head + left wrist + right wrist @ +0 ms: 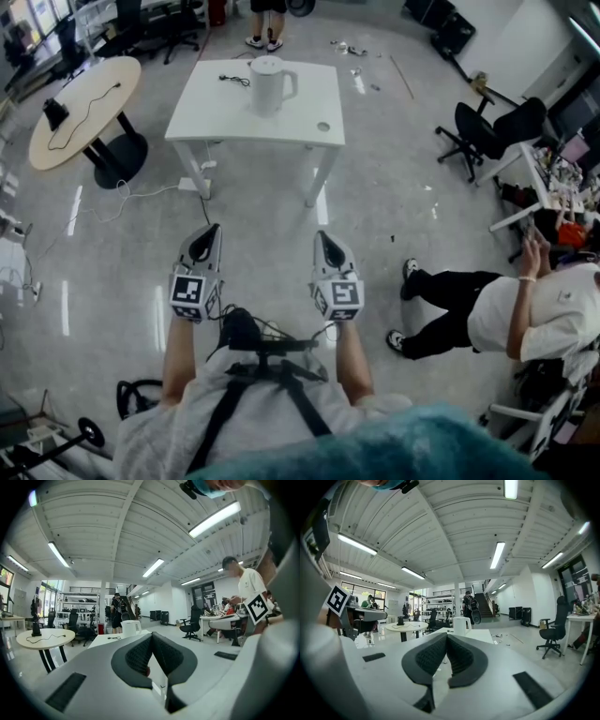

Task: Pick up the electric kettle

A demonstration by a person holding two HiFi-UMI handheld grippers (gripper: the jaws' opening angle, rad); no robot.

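Electric kettle (269, 84) upright on white counter (295, 120), well ahead. Left claw (209, 231) and right claw (322, 236) pressed together, empty. Kettle rigid, smooth-sided, probably slippery — take by handle, expect weight if filled.

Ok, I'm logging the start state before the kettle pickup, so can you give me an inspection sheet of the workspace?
Surface: white table, ahead of the person, mostly bare.
Job's things: white electric kettle, upright near the table's far edge, untouched.
Clutter: small round item near the table's right edge; scattered bits on the floor beyond.
Grippers: left gripper and right gripper both shut, nothing between the jaws, well short of the table.
Cables: black cord left of the kettle; long cord on the round table; floor cable by the white table's leg.
Surroundings: office chair and seated person at right.
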